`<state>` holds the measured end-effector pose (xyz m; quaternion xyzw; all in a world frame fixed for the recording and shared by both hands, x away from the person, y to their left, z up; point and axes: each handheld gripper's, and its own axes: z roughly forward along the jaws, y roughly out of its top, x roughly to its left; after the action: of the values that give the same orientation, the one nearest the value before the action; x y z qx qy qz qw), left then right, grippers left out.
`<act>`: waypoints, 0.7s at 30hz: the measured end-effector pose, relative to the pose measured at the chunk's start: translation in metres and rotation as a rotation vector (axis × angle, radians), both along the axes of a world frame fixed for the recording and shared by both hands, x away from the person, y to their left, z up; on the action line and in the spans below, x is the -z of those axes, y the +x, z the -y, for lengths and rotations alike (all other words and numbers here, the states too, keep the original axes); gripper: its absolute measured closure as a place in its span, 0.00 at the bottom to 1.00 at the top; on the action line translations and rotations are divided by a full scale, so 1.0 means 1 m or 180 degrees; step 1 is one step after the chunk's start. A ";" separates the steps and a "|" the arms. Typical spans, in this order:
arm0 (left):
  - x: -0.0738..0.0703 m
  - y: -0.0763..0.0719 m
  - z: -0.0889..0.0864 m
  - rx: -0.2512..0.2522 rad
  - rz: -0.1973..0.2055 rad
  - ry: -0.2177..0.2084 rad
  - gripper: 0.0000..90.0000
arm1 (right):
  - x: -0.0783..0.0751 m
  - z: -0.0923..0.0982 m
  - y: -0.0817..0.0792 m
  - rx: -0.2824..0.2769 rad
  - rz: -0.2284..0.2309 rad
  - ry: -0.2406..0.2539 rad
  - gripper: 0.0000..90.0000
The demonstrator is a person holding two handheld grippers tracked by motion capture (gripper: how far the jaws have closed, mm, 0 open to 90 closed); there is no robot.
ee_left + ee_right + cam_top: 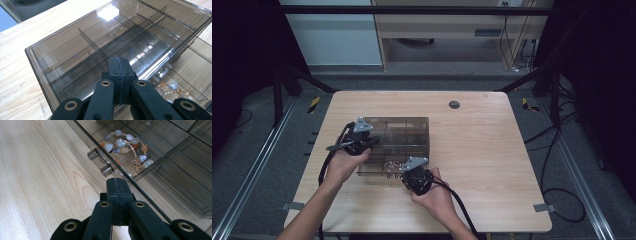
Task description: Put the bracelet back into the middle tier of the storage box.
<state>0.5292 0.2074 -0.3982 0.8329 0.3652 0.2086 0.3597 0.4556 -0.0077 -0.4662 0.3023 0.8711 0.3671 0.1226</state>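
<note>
A smoky clear box [412,130] with several divided compartments sits on the wooden table [482,150]. The left gripper [376,142] is at the box's left side; its jaws [119,60] are shut, with their tips over the near wall of the box [75,50]. A beaded bracelet [126,143] of pale stones and gold links lies in a front compartment [172,87]. At the box's front edge, the right gripper [406,170] is shut, its tips [117,181] just short of a small two-post handle [100,163]. Nothing is visibly held in either gripper.
A round grey grommet [454,104] is set in the table near its far edge. Black cables [552,150] hang off the right side. Metal frame rails [257,165] run along both sides of the table. Bare wood [37,182] lies in front of the box.
</note>
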 end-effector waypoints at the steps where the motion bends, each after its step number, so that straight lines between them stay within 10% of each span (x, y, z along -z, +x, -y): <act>1: 0.000 0.000 0.000 0.0000 -0.0002 -0.0002 0.99 | 0.000 0.000 0.000 -0.0005 -0.0006 0.0006 1.00; 21: 0.000 0.000 0.001 0.0009 0.0000 -0.0010 0.99 | 0.002 0.002 0.010 0.0070 -0.0019 -0.0001 1.00</act>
<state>0.5295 0.2068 -0.3983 0.8329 0.3642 0.2076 0.3613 0.4661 -0.0097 -0.4685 0.3131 0.8682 0.3646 0.1240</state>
